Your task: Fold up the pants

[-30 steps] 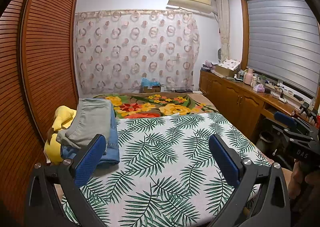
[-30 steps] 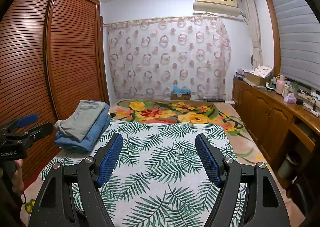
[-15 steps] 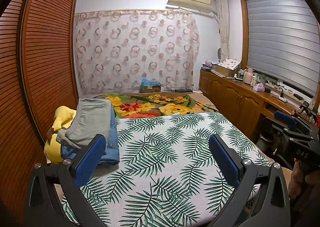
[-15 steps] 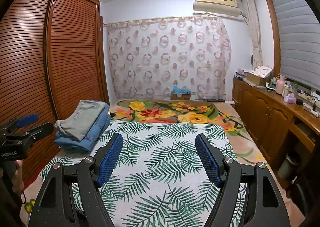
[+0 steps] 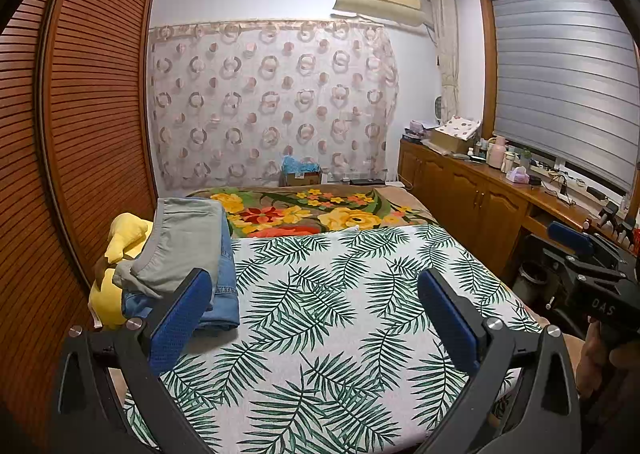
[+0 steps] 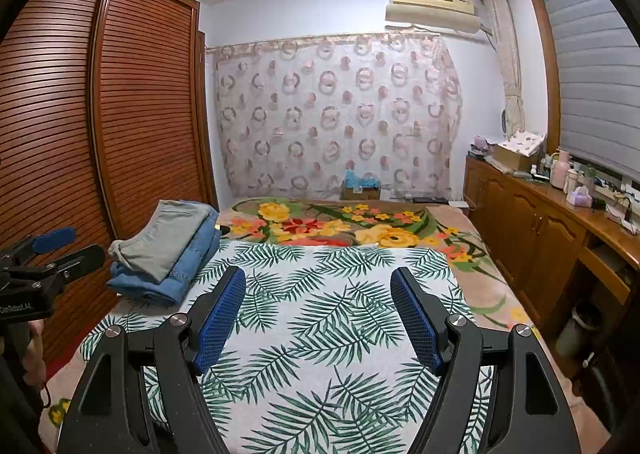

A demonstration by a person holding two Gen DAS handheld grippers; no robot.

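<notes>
Folded grey pants (image 5: 184,242) (image 6: 168,238) lie on top of folded blue jeans (image 5: 226,282) (image 6: 188,266) at the left edge of the bed. My left gripper (image 5: 314,294) hovers open over the palm-leaf sheet (image 5: 320,314), its left pad just in front of the stack, nothing between its fingers. My right gripper (image 6: 318,294) is open too, above the sheet (image 6: 320,334) to the right of the stack, holding nothing. Each gripper also shows at the other view's edge, the right gripper (image 5: 580,254) and the left gripper (image 6: 56,250).
A yellow plush toy (image 5: 120,238) sits behind the stack by the slatted wardrobe (image 5: 80,134). A floral blanket (image 6: 340,222) covers the bed's far part. A wooden cabinet (image 6: 540,222) with bottles runs along the right wall. A cardboard box (image 6: 360,190) stands by the curtain.
</notes>
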